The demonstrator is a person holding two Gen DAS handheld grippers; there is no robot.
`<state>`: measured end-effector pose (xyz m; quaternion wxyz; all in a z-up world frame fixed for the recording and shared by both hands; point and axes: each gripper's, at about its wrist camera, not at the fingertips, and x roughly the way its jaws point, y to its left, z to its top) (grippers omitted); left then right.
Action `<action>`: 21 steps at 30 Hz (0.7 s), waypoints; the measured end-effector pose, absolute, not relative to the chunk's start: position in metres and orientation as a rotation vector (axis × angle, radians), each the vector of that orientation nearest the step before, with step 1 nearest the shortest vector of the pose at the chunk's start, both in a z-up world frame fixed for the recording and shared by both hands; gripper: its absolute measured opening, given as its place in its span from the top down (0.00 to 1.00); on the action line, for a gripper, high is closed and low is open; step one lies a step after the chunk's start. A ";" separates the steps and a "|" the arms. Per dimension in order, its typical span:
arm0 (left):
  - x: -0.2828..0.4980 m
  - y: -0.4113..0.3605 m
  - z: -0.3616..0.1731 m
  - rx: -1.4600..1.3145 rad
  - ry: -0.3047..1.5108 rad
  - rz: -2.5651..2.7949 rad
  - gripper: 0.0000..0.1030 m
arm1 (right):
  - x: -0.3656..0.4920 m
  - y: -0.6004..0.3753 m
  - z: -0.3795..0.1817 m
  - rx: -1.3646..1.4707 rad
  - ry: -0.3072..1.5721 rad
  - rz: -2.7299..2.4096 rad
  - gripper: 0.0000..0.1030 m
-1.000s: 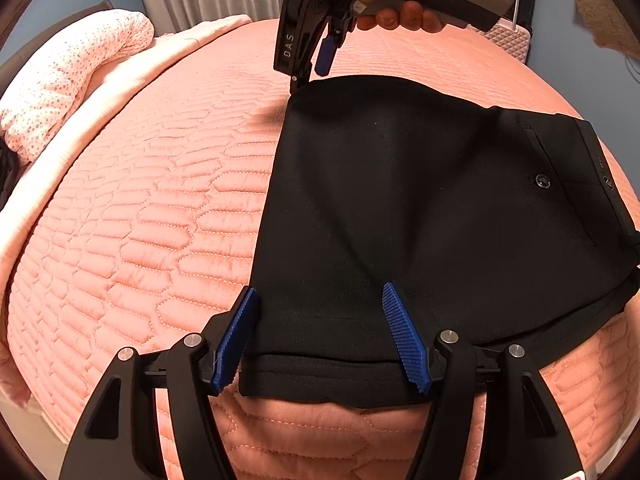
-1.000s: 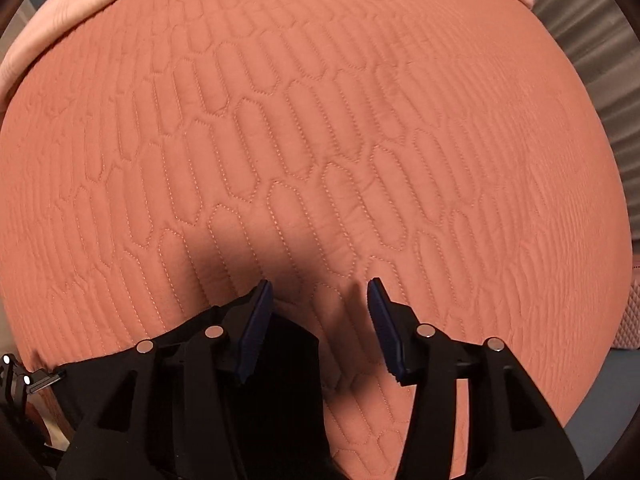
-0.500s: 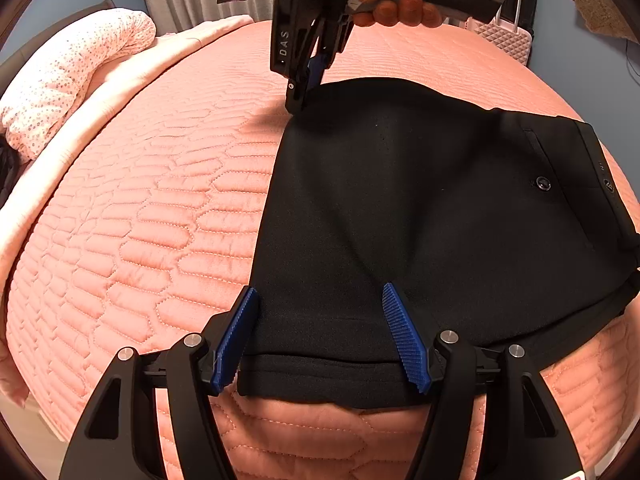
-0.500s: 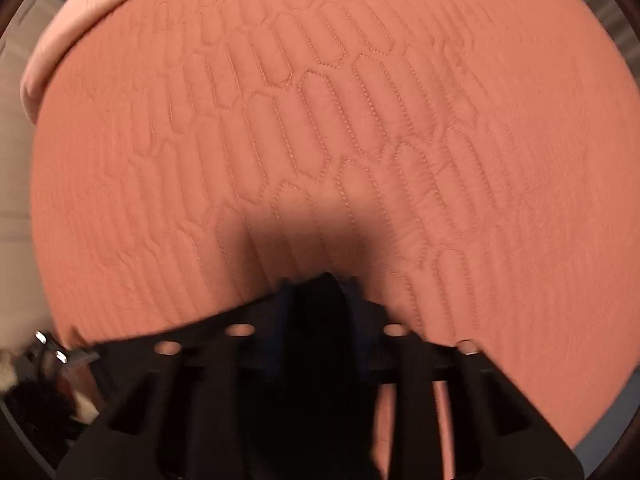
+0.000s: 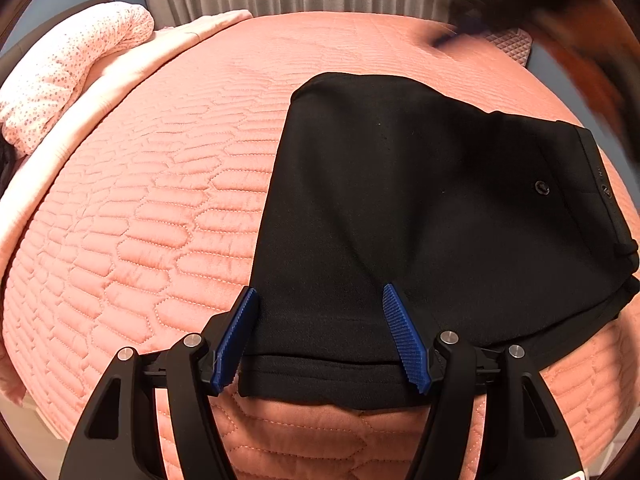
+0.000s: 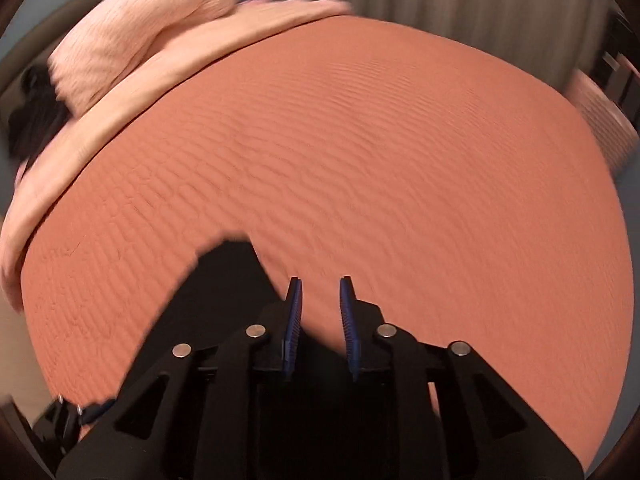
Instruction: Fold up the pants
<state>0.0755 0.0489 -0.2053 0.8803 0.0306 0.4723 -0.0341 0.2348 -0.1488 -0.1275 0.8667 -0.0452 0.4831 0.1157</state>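
the black pants (image 5: 420, 216) lie folded flat on the pink quilted bed (image 5: 152, 216), waistband to the right. the left tongs (image 5: 320, 336) stand released, straddling the near hem, likely to steady it. the right tongs (image 6: 320, 320) have just been opening from a pinch and hold nothing; in the left view they are only a blur at top right, probably pulling clear.

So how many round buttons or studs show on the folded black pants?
2: a dark round button on the black pants near the right side, and a smaller stud on the waistband beyond it. Folded layers may hide others.
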 end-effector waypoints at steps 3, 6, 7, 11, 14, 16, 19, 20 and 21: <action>0.081 0.056 -0.205 0.042 1.010 -0.050 0.24 | 0.152 -0.181 -0.163 -0.121 1.057 0.123 0.83; 0.087 0.067 -0.206 -0.018 1.056 -0.048 0.16 | 0.101 -0.239 -0.189 -0.028 1.044 -0.018 0.84; 0.089 0.069 -0.201 -0.014 1.068 -0.046 0.16 | 0.089 -0.253 -0.188 0.043 1.061 -0.064 0.85; 0.088 0.057 -0.163 0.085 0.974 -0.018 0.17 | 0.070 -0.255 -0.161 0.099 1.004 -0.114 0.80; 0.111 0.034 -0.133 0.119 0.901 -0.039 0.17 | 0.084 -0.233 -0.172 0.044 1.018 -0.019 0.64; 0.137 0.017 -0.126 0.125 0.876 -0.063 0.16 | 0.083 -0.242 -0.199 -0.002 1.042 -0.039 0.63; 0.184 -0.002 -0.150 0.207 0.952 -0.053 0.16 | 0.071 -0.269 -0.192 0.182 1.014 -0.033 0.63; 0.197 -0.006 -0.160 0.243 0.971 -0.046 0.16 | 0.071 -0.270 -0.185 0.199 1.005 -0.044 0.64; 0.208 -0.008 -0.172 0.288 0.998 -0.032 0.16 | 0.073 -0.272 -0.174 0.198 0.987 -0.046 0.63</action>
